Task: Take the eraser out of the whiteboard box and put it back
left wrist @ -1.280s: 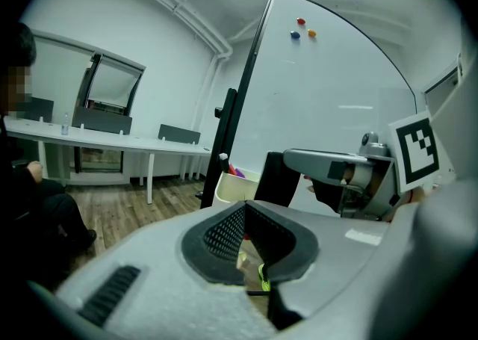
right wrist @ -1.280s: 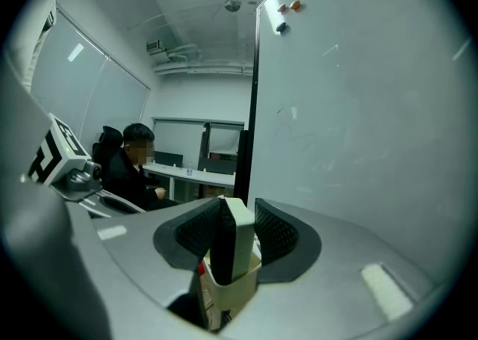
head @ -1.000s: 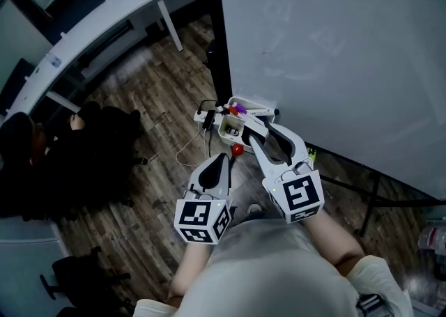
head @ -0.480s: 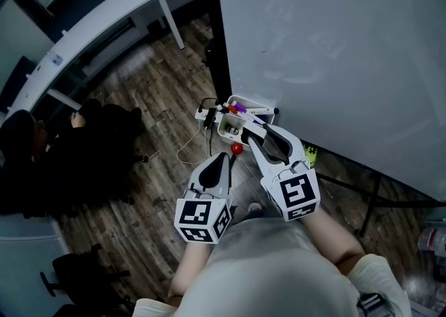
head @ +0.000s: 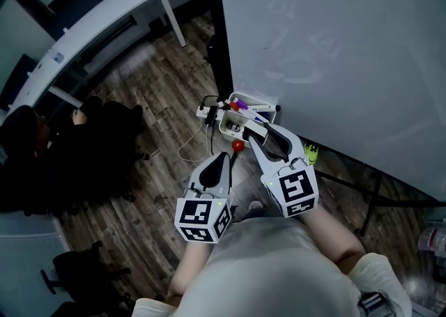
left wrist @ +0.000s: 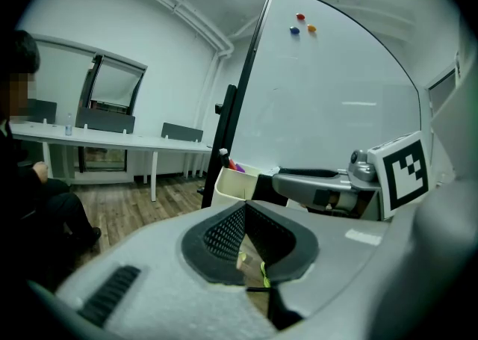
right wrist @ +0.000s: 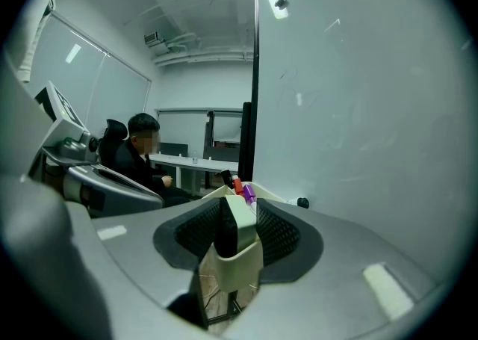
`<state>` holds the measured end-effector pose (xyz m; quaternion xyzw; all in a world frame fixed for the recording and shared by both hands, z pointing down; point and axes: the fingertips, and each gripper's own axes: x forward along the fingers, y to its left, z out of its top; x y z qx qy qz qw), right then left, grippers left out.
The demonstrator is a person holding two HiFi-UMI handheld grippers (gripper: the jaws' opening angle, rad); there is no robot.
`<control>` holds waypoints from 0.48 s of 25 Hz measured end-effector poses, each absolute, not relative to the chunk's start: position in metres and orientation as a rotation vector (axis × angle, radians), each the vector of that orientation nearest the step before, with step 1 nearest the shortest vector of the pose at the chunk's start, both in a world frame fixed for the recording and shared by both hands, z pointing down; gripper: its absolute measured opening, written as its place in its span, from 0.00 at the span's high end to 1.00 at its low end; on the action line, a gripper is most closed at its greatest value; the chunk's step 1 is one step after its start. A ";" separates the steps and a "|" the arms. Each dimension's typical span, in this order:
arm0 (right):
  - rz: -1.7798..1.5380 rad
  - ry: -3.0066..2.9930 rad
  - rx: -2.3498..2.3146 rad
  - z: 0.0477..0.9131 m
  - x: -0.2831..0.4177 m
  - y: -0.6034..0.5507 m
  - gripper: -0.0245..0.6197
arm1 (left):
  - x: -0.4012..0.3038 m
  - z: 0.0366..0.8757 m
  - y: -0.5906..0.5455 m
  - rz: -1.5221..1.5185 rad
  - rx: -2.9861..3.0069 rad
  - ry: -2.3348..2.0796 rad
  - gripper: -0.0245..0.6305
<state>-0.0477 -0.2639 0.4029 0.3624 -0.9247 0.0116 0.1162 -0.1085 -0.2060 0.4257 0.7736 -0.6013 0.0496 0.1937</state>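
The cream whiteboard box hangs at the whiteboard's lower edge, next to its black post. In the right gripper view the eraser, black felt on its left and white body on its right, stands upright in a box compartment. My right gripper is shut on the eraser, a pad against each side. In the head view that gripper reaches into the box and hides the eraser. My left gripper hangs shut below the box, to its left, with nothing in it. The left gripper view shows the left gripper and the box ahead.
Red and purple markers stick out of the box. A red ball sits just under it. The whiteboard fills the right side. A person in dark clothes sits at the left by a long white desk. Cables lie on the wooden floor.
The right gripper has barely shifted and stays at the box with the eraser between its pads. The left gripper has kept still.
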 end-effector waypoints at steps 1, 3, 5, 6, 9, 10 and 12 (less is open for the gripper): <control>0.034 -2.705 1.060 0.404 -0.048 -0.264 0.72 | -0.108 0.426 -0.205 0.139 2.170 -1.686 0.96; 0.034 -2.700 1.060 0.405 -0.047 -0.263 0.72 | -0.108 0.426 -0.204 0.141 2.171 -1.684 0.96; 0.035 -2.698 1.062 0.407 -0.047 -0.263 0.72 | -0.107 0.426 -0.204 0.142 2.173 -1.681 0.96; 0.037 -2.699 1.063 0.407 -0.047 -0.263 0.72 | -0.107 0.426 -0.203 0.142 2.174 -1.680 0.96; 0.038 -2.707 1.062 0.404 -0.049 -0.262 0.72 | -0.107 0.425 -0.202 0.141 2.178 -1.677 0.96; 0.039 -2.708 1.061 0.403 -0.049 -0.261 0.71 | -0.107 0.424 -0.201 0.141 2.179 -1.676 0.96; 0.039 -2.705 1.058 0.404 -0.049 -0.261 0.71 | -0.107 0.424 -0.201 0.140 2.181 -1.675 0.96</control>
